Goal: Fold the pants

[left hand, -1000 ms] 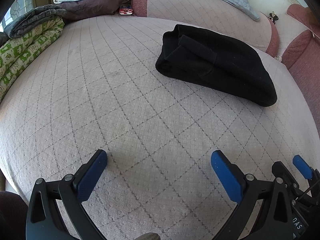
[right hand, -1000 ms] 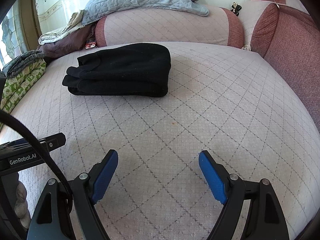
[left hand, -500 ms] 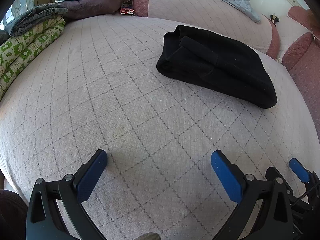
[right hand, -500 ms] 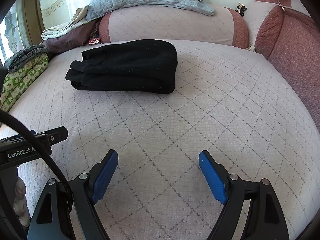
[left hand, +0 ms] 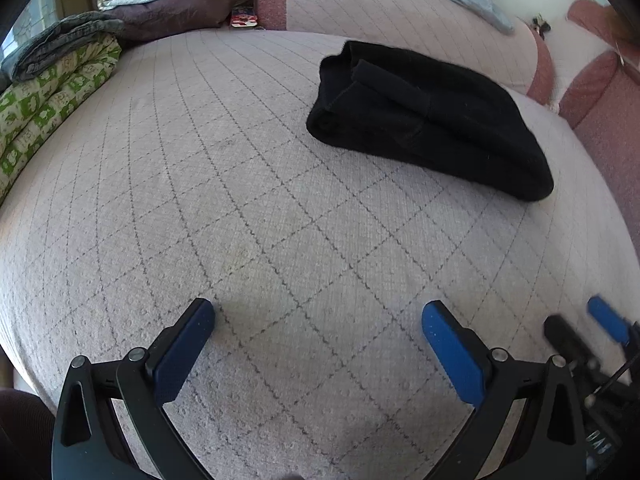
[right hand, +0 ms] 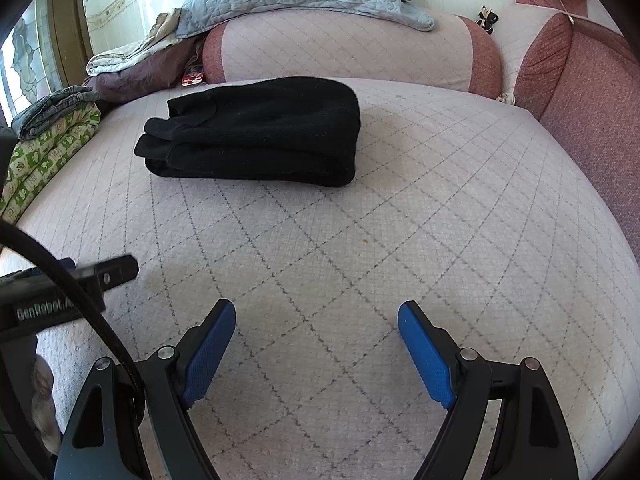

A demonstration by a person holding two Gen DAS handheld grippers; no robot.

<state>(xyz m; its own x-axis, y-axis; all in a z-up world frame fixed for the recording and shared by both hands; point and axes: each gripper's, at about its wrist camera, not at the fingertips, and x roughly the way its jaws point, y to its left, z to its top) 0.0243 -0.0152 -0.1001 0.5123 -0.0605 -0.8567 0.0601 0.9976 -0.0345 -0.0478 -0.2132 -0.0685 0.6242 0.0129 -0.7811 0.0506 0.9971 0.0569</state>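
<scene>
Black fleece pants (right hand: 256, 132) lie folded in a compact bundle; left gripper (left hand: 318, 318) and right gripper (right hand: 316, 318) released, well clear. Folding appears complete; nothing further appears required.

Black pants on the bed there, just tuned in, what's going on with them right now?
The black pants lie folded in a compact bundle on the quilted bed cover, and nothing is touching them. The left gripper and right gripper both hang open and empty over bare cover, well short of the bundle. Judging by how it lies, the fold looks finished.
</scene>
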